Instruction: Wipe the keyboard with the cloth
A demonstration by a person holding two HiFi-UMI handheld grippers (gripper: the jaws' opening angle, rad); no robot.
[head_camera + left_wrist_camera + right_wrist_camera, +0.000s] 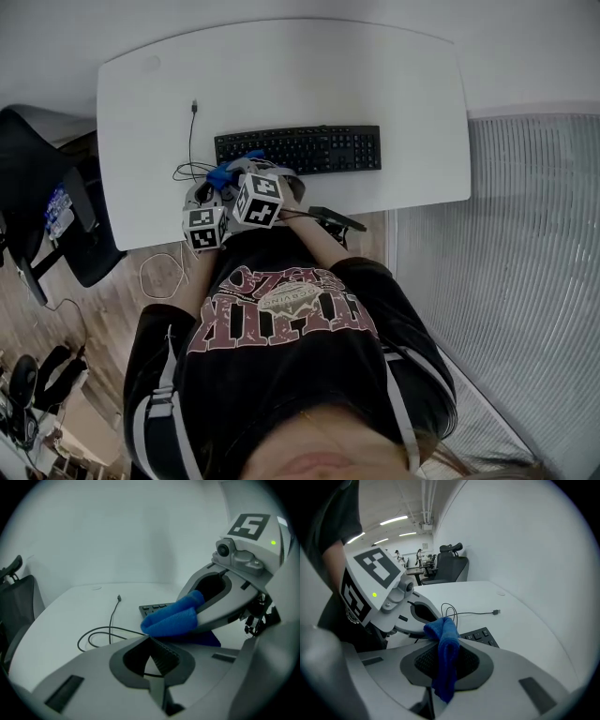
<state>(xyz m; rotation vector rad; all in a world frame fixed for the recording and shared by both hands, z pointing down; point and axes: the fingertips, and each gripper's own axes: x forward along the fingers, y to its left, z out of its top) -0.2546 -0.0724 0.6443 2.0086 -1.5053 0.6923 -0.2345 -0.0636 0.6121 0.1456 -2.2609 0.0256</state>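
Note:
A black keyboard (pixel 309 150) lies across the middle of the white desk (pixel 394 84). My right gripper (pixel 246 167) hangs over the keyboard's left end, shut on a folded blue cloth (pixel 223 174). In the right gripper view the cloth (pixel 445 653) hangs down between the closed jaws (pixel 443 637), with keyboard keys (pixel 480 637) just beyond. My left gripper (pixel 201 194) sits close beside it on the left, off the keyboard, shut with nothing in it. The left gripper view shows its own jaws (pixel 152 641) closed, with the cloth (pixel 171 618) pinched in the right gripper ahead and a keyboard corner (pixel 154 607) behind.
A thin black cable (pixel 190 141) loops on the desk left of the keyboard, also in the left gripper view (pixel 101 634). A black office chair (pixel 47 206) stands off the desk's left side. A ribbed grey surface (pixel 506 234) runs along the right. The desk's near edge (pixel 412 202) lies below the keyboard.

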